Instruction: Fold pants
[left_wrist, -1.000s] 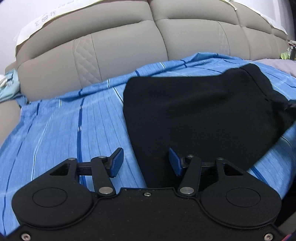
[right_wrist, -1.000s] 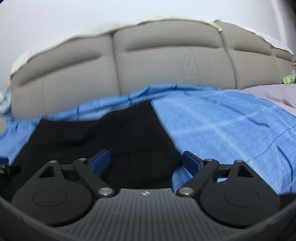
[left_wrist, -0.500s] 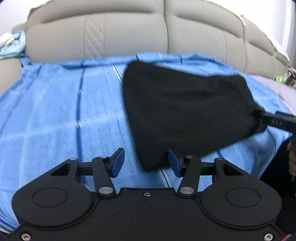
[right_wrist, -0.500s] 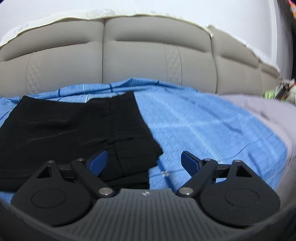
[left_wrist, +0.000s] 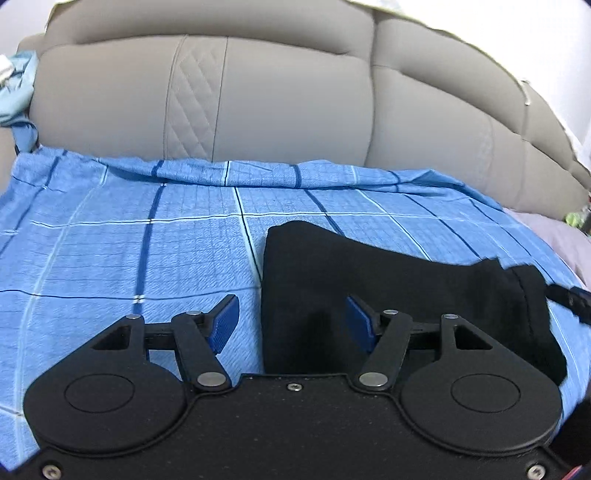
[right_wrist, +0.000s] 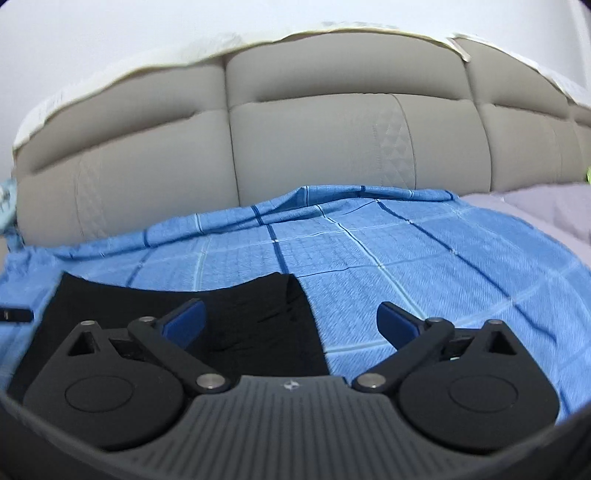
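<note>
Since a second ago both claws have drawn back and risen a little from the black pants (left_wrist: 388, 280); half a second back the left wrist view showed the garment spread broad and high across the bed, and now it sits lower and nearer, a flatter folded bundle.

The pants lie on the blue checked sheet (left_wrist: 129, 240) of the bed, toward the near edge, well short of the grey padded headboard (left_wrist: 277, 92). In the right wrist view the same pants (right_wrist: 240, 314) fill the lower left, with a fold edge running down their right side and bare sheet (right_wrist: 424, 258) beyond.

The left claw (left_wrist: 291, 321) hangs above the left edge of the pants; its jaws are opening, roughly half spread. The blue pads (left_wrist: 223, 325) press on nothing, and the cloth lies below them rather than between them. The right claw (right_wrist: 291, 321) stands wide, its jaws also opening. Its left pad is over the pants and its right pad over the sheet, and nothing is gripped.

At the right edge of the left wrist view a dark finger of the other claw shows just beside the pants' far end. A pale lilac cover (right_wrist: 546, 206) lies right of the sheet.
</note>
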